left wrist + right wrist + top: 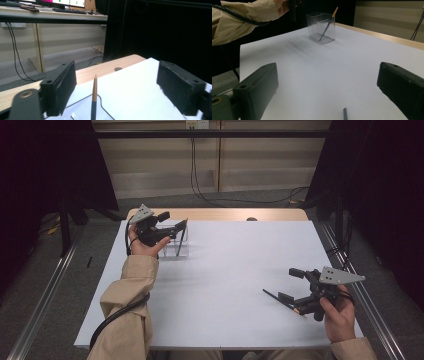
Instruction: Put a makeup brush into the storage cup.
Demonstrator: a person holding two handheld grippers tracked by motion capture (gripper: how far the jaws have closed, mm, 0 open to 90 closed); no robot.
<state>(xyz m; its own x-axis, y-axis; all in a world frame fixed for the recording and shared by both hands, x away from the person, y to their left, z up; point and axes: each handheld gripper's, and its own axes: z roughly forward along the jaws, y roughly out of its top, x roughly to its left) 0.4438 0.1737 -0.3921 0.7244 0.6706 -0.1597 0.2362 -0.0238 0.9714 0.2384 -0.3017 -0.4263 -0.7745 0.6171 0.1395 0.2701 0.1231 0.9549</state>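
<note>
A clear plastic box (172,249) stands at the far left of the white tabletop (230,265). A dark pencil with a brown end (182,236) leans upright inside it. My left gripper (170,225) hovers over the box and is open. In the left gripper view the pencil (94,95) rises between the jaws and touches neither pad. My right gripper (290,284) is open low at the near right. A second dark pencil (281,302) lies flat on the table just under and in front of it. From the right gripper view the box (321,27) sits far off with its pencil (327,24).
A wooden table edge (220,214) with a small dark hole (251,219) runs behind the white top. Black curtains hang at both sides, and cables (200,195) lie on the floor behind. Metal rails (40,300) flank the table.
</note>
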